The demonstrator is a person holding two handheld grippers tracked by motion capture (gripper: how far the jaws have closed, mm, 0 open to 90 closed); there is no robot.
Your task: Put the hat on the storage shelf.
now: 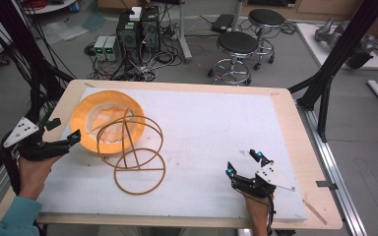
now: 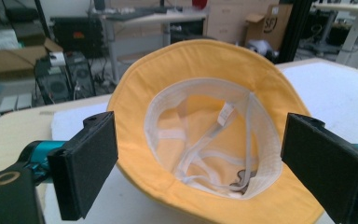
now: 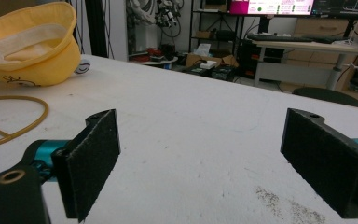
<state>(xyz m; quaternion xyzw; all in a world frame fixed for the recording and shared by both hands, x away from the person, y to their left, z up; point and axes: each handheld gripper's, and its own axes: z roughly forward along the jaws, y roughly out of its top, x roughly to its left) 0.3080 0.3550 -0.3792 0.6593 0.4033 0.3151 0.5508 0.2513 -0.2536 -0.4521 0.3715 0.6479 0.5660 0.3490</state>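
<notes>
- Your left gripper (image 1: pixel 75 138) sits at the left side of the table, right next to the yellow bucket hat (image 1: pixel 86 115). Its jaws stand wide apart and hold nothing. The brim is near the tips, but the pads do not press on it.
- In the left gripper view, the yellow bucket hat (image 2: pixel 205 70) lies upside down, so you look into its white lining (image 2: pixel 168 121). That is likely why you point the jaws at its brim: the brim sticks out and is easy to pinch.
- The hat rests on the white mat (image 1: pixel 216 128), at its far left corner.
- A wire hat stand (image 1: pixel 135 155) made of tan rings lies on its side, and one ring leans over the hat. It looks ready for the hat to go on it.
- Your right gripper (image 1: pixel 244 163) rests low near the right front of the mat, well apart from the hat. Its jaws are wide apart too, and nothing is between them. It looks like it is waiting out of the way.
</notes>
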